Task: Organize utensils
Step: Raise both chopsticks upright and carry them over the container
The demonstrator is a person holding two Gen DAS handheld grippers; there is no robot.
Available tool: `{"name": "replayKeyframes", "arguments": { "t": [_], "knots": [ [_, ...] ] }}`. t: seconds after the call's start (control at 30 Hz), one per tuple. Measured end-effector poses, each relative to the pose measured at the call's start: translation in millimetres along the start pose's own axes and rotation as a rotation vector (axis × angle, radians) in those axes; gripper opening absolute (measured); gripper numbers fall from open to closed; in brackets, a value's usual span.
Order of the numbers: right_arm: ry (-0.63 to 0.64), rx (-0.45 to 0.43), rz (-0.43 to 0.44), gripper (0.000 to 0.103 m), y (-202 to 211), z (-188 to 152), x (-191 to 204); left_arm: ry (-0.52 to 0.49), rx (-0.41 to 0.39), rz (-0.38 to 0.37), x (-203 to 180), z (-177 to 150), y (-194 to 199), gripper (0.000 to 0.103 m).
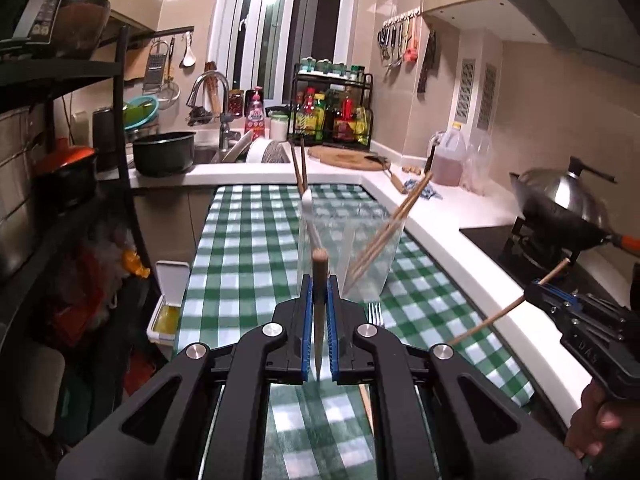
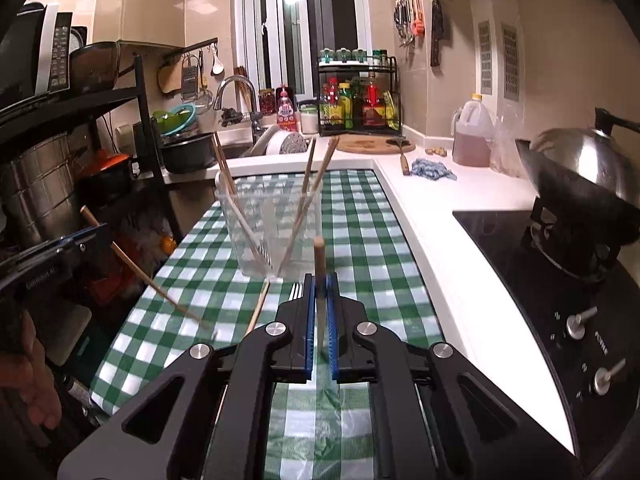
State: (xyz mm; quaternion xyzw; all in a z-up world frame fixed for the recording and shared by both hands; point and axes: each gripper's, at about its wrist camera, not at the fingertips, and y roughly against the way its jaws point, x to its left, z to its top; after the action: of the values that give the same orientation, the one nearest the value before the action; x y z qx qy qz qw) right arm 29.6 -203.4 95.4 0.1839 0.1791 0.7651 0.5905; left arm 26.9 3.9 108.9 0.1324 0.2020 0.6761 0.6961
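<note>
The left tool (image 1: 319,292) clamps a chopstick (image 1: 319,312) before the clear container (image 1: 348,248).

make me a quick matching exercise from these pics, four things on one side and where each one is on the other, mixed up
Things:
1. chopstick in the left gripper
2. fork
3. wok
4. clear container

Places:
a. on the stove, lid on it
b. standing on the checked cloth, chopsticks leaning inside
c. lying flat on the cloth in front of the container
d. clamped between blue pads

Pairs: 1-d, 2-c, 3-a, 4-b
</note>
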Motion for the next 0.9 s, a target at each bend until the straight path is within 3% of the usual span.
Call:
{"name": "replayKeyframes", "arguments": {
  "t": [0.4, 0.63, 0.9],
  "knots": [
    [0.006, -0.012, 0.046, 0.006, -17.2, 43.9, 10.4, 0.01, 0.063, -0.027, 6.9, 36.4, -21.1, 0.007],
    [0.007, -0.041, 0.09, 0.006, -25.1, 83.3, 13.7, 0.026, 0.046, -0.046, 21.6, 69.1, -27.7, 0.007],
    [-0.014, -0.093, 0.143, 0.006, -33.3, 140.9, 11.7, 0.048, 0.005, -0.099, 34.6, 127.5, -32.6, 0.007]
  ]
}}
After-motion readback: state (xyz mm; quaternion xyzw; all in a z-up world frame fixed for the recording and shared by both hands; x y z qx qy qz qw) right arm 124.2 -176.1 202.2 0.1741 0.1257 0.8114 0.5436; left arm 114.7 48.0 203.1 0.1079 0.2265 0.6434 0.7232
